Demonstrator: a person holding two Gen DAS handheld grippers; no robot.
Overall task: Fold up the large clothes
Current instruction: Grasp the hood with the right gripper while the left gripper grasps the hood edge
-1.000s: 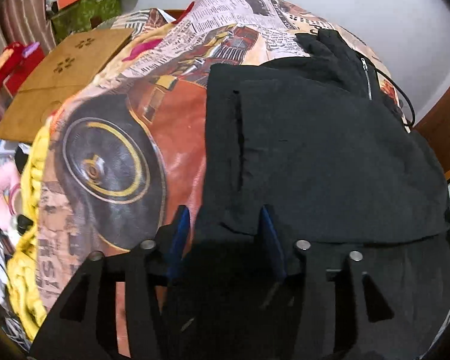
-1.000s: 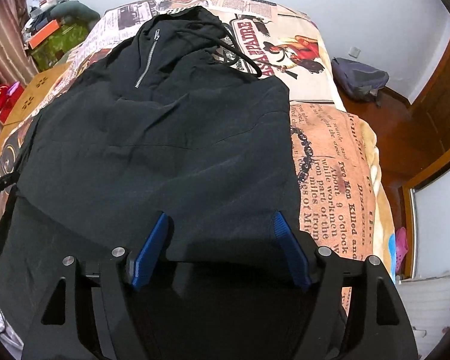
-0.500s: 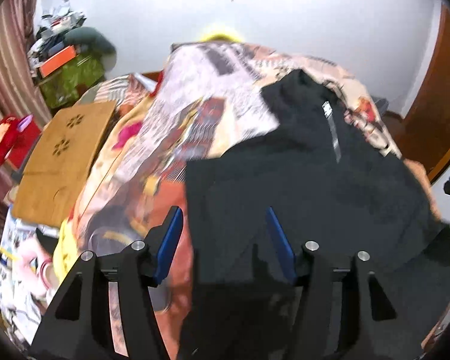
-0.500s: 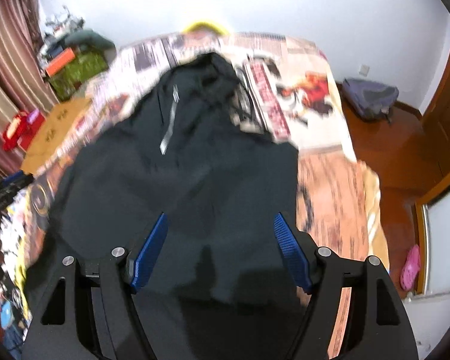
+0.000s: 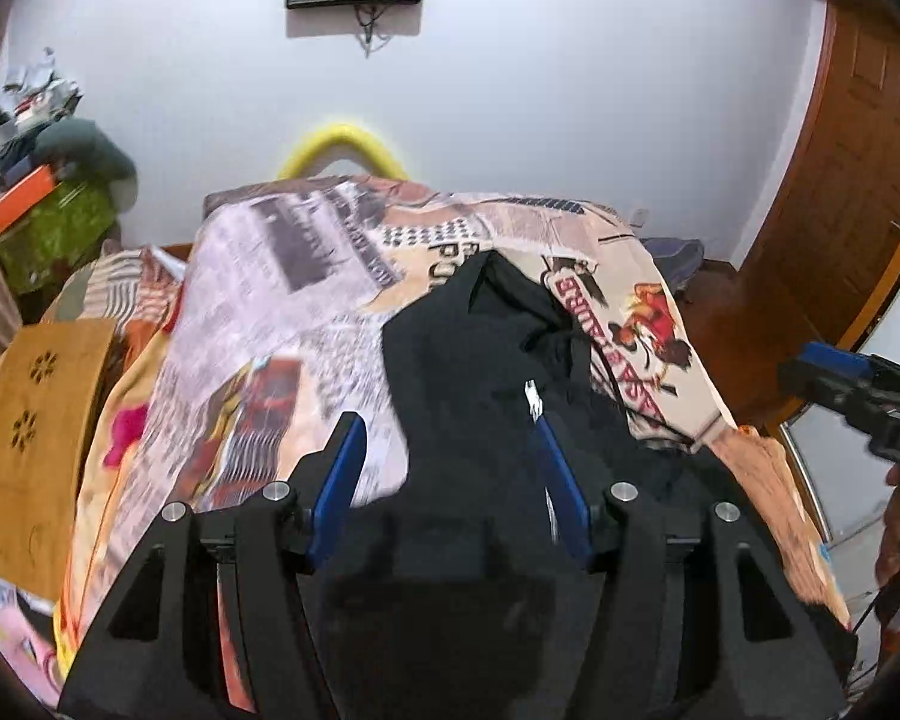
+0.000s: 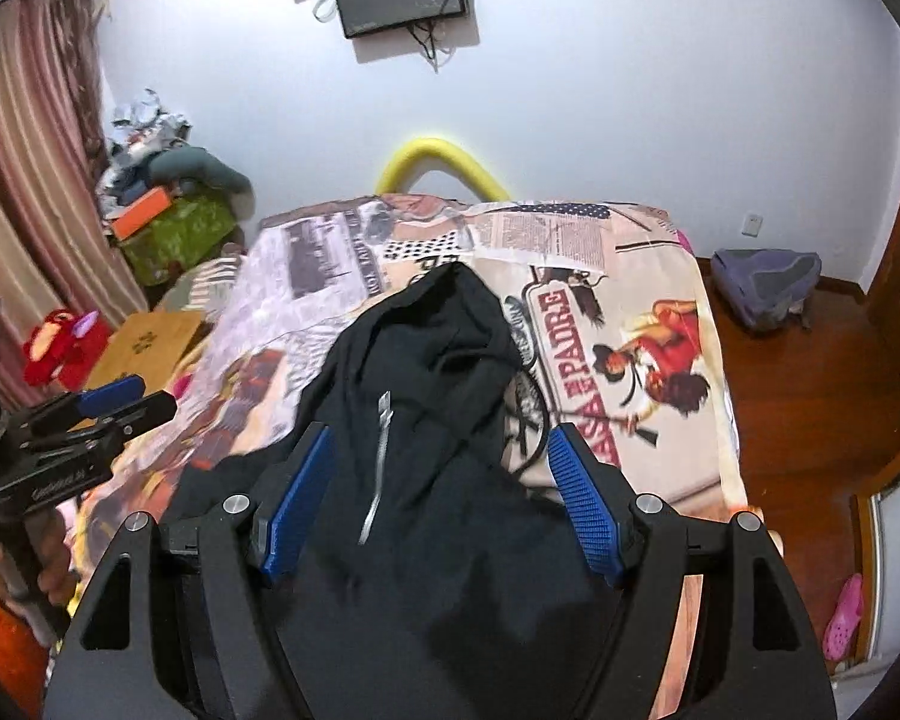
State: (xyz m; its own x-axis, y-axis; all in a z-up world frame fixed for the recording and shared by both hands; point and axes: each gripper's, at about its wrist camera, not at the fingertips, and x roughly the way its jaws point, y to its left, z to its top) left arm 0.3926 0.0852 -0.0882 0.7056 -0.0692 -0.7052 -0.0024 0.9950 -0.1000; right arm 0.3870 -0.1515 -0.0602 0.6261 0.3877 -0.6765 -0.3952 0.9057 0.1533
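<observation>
A black hooded zip jacket (image 5: 480, 372) lies lengthwise on the bed's newspaper-print cover (image 5: 306, 312), hood toward the far wall. In the right wrist view its silver zipper (image 6: 381, 450) runs down the jacket (image 6: 426, 360). My left gripper (image 5: 448, 480) hovers above the jacket's near part, open, its blue pads bare. My right gripper (image 6: 438, 498) is open too, wider, with nothing pinched. Each gripper shows in the other's view: the right gripper (image 5: 834, 372) at the right edge, the left gripper (image 6: 114, 402) at the left edge, held by a hand (image 6: 48, 564).
A wooden lap table (image 5: 36, 420) lies left of the bed, with a red plush toy (image 6: 60, 342) and a cluttered green box (image 6: 174, 228) beyond. A yellow foam arc (image 5: 342, 144) tops the headboard. On the wooden floor to the right are a backpack (image 6: 762, 288) and a pink slipper (image 6: 846, 618).
Both grippers have risen and drawn back from the jacket's near edge, so the far wall and screen now show. The left jaws stand slightly wider. The jacket stays on the bed.
</observation>
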